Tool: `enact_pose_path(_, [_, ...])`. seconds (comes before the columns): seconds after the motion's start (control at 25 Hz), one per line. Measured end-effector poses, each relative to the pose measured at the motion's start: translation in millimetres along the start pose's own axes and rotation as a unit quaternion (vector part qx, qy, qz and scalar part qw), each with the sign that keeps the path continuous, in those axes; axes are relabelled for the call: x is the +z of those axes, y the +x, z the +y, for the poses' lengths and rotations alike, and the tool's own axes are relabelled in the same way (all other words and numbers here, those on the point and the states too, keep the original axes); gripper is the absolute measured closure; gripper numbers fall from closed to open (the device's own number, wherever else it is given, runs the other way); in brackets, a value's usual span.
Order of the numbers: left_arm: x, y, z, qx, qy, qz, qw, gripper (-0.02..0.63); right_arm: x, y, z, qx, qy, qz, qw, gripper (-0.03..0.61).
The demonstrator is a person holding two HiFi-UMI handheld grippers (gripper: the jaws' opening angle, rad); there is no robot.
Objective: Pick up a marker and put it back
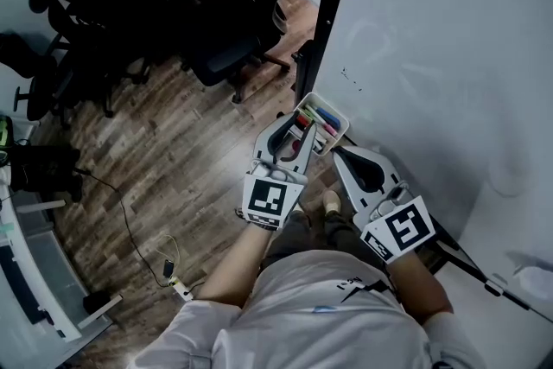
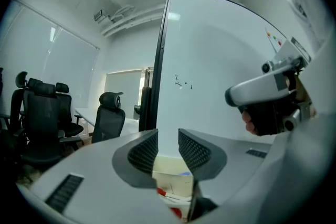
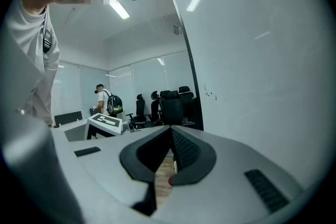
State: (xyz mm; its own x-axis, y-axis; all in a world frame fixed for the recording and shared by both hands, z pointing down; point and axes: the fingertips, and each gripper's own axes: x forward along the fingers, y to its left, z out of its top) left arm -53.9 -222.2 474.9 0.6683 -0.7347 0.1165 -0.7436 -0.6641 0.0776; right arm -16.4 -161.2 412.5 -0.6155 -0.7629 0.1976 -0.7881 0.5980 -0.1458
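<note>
Head view: the left gripper (image 1: 298, 127) hangs over the tray (image 1: 344, 124) of markers (image 1: 323, 118) beside the whiteboard (image 1: 432, 39). The right gripper (image 1: 340, 153) is just right of it.

Left gripper view: the jaws stand narrowly apart and empty. The markers (image 2: 164, 192) lie in the tray (image 2: 169, 168) below them.

Right gripper view: the right gripper (image 3: 171, 134) has its jaws together, with nothing between them.
</note>
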Motion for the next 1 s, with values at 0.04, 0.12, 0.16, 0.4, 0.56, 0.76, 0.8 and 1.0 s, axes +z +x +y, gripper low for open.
enact_pose_path(0.04, [2.5,-2.6,-1.3,0.000,-0.005,0.000,1.0000,0.502,0.2,0.8,0.9,0.002,-0.001,0.001,1.000,0.566])
enact_pose_path(0.12, [7.0,-7.7,-4.5,0.002,-0.016,0.003,0.9999,0.502,0.7,2.2,2.4,0.006,-0.003,0.001,1.000,0.566])
enact_pose_path(0.16, [9.8,-10.4,-6.6,0.002,-0.021,0.004,0.9998,0.502,1.0,2.6,3.1,0.009,-0.003,0.000,1.000,0.565])
enact_pose_path(0.4, [32.1,-25.5,-19.5,0.004,-0.042,0.008,0.9991,0.505,7.6,3.1,5.6,0.022,-0.007,-0.009,1.000,0.566])
enact_pose_path(0.56, [43.8,-33.6,-25.8,0.010,-0.046,0.009,0.9988,0.511,13.8,3.8,6.9,0.034,-0.011,-0.016,0.999,0.566])
enact_pose_path(0.76, [61.4,-43.7,-33.5,0.018,-0.048,-0.001,0.9987,0.531,22.0,2.0,7.4,0.047,-0.016,-0.024,0.998,0.566])
enact_pose_path(0.8, [65.6,-45.4,-34.6,0.020,-0.047,-0.004,0.9987,0.540,24.0,1.3,7.3,0.050,-0.018,-0.026,0.998,0.566])
enact_pose_path(1.0, [89.7,-53.9,-43.3,0.030,-0.051,-0.024,0.9980,0.601,37.6,-4.7,9.8,0.071,-0.017,-0.036,0.997,0.566])
